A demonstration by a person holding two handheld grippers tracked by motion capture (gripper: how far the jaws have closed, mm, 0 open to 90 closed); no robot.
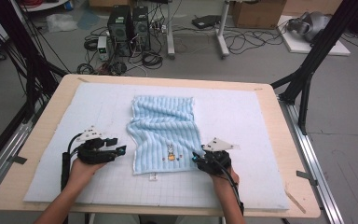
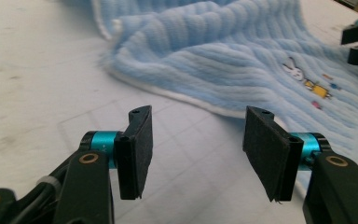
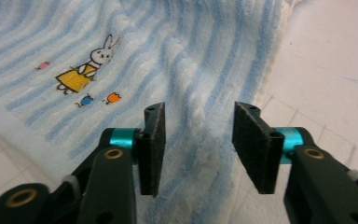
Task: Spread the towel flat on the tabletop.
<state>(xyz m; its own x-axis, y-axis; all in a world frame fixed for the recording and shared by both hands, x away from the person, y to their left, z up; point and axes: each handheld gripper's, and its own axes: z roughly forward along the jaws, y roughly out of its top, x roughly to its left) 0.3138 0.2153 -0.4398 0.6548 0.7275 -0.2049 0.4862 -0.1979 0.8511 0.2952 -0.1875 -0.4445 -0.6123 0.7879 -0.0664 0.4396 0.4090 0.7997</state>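
Towel (image 1: 164, 133) lies rumpled mid-tabletop (image 1: 270, 140) on the white mat (image 1: 242, 116), rabbit motif (image 1: 170, 153) near its front edge. Left claw (image 1: 119, 150) spread, clear of the towel's left edge, nothing between the jaws. Right claw (image 1: 195, 157) spread over the towel's front right corner, pads not pressing the cloth.

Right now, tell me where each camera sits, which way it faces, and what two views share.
High view: above the person's side, looking forward and down on the table; both forearms, left tool and right tool flank the towel.
Left gripper view: on the left tool, facing the towel's near edge; open jaws over bare mat.
Right gripper view: on the right tool, looking down on the towel; open jaws above it.
Shared: all three show the towel's rabbit.
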